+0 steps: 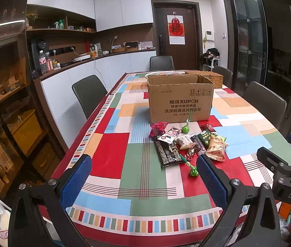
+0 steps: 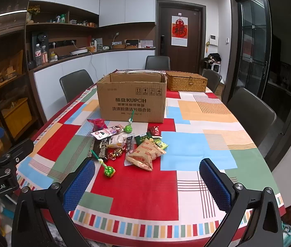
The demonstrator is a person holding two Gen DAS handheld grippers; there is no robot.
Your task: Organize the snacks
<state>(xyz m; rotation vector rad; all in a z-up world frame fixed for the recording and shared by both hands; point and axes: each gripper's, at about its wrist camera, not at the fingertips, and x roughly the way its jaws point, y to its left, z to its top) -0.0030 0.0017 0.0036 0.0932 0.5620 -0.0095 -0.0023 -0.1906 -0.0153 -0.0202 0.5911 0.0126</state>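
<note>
A heap of snack packets [image 1: 188, 142] [image 2: 129, 142] lies on the patchwork tablecloth [image 1: 112, 152] [image 2: 186, 144], just in front of an open cardboard box [image 1: 180, 100] [image 2: 131, 100]. A tan packet [image 1: 216, 149] [image 2: 143, 154], a black packet [image 1: 167, 152] [image 2: 99, 148] and two green lollipops [image 1: 193, 171] [image 2: 109, 170] stand out. My left gripper [image 1: 143, 177] hovers open over the near table edge, short of the heap. My right gripper [image 2: 147, 182] is open too, with nothing between its blue pads [image 2: 79, 185]. Each gripper shows at the edge of the other's view.
A lidded wicker basket [image 2: 186, 81] [image 1: 209, 77] sits behind the box. Dark chairs [image 1: 90, 94] [image 2: 250, 111] ring the table. A white counter [image 1: 88, 72] with bottles runs along the left wall, and a dark door [image 2: 180, 37] stands at the back.
</note>
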